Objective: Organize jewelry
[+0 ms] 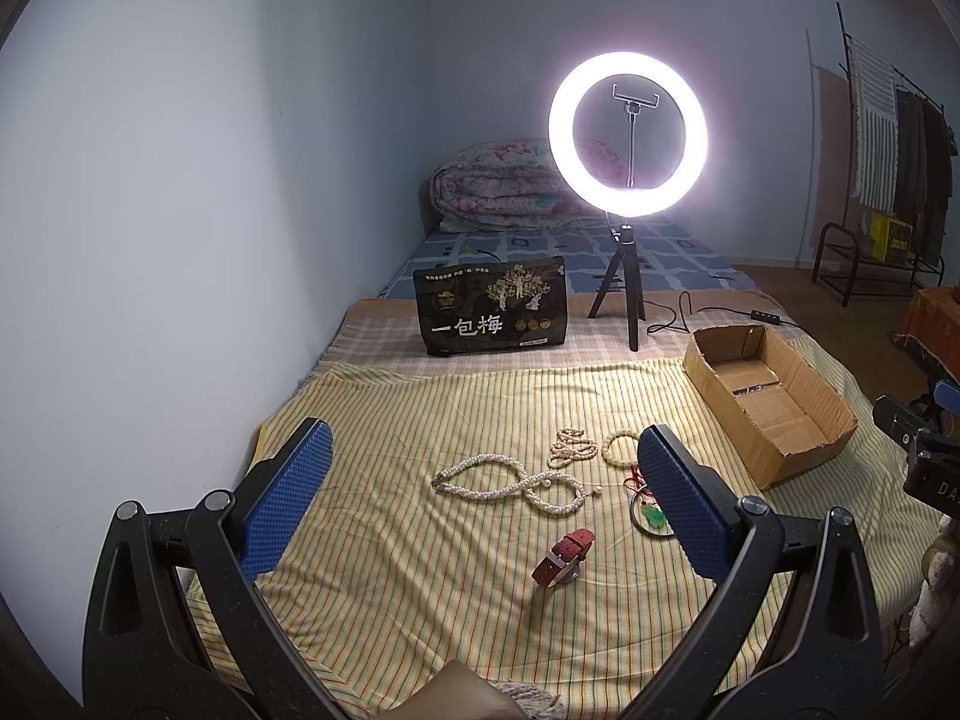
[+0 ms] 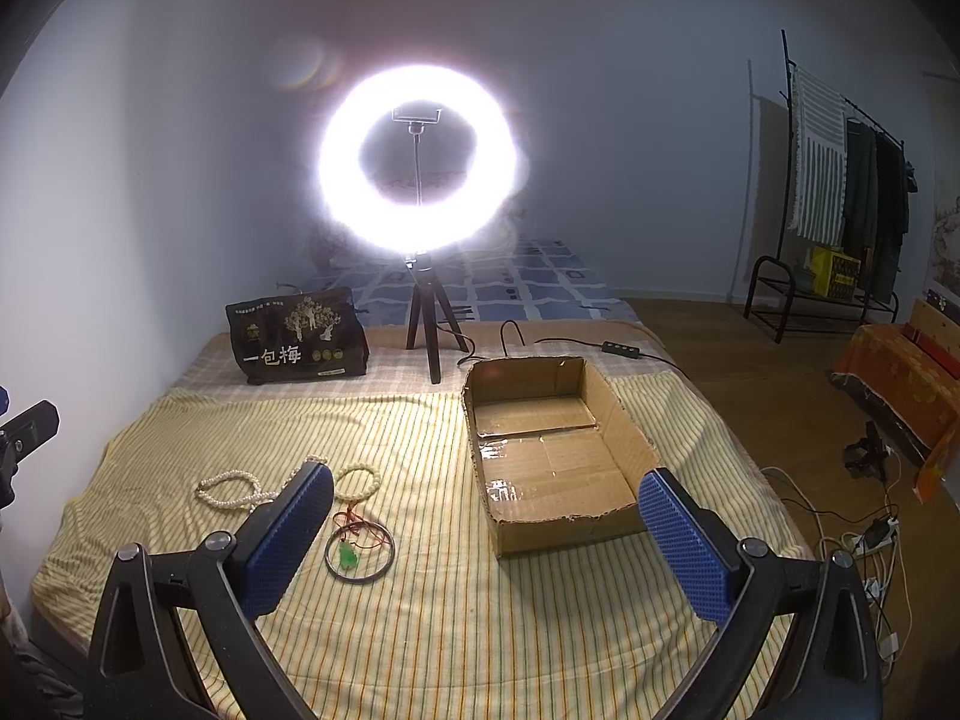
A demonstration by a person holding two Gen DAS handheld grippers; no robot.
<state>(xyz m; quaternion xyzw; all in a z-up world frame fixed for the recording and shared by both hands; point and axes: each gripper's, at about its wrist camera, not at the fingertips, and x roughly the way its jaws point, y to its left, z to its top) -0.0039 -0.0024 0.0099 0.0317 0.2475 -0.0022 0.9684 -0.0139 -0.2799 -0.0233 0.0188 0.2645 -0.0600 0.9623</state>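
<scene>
The left gripper (image 1: 480, 504) hangs over the near side of the striped yellow sheet (image 1: 384, 414) with its blue pads wide apart and nothing between them; the right gripper (image 2: 486, 531) does the same, its spread fingers framing the near end of the cardboard box (image 2: 624, 420). Likely both are poised for a first pick. The jewelry lies loose on the sheet left of the box: a twisted pearl necklace (image 1: 510, 483), a heap of pearl strands (image 1: 570, 447), a pale bead bracelet (image 1: 621, 447), a red-strapped watch (image 1: 563, 558) nearest, and a thin dark bangle (image 2: 359, 555) ringing a green pendant (image 2: 347, 557) on red cord. The box sits open and seemingly bare, apparently the place to collect them. A lit ring light (image 1: 627, 133) on a tripod faces the work. The black bag (image 1: 491, 315) at the far edge reads "一包梅"; its smaller print is illegible
</scene>
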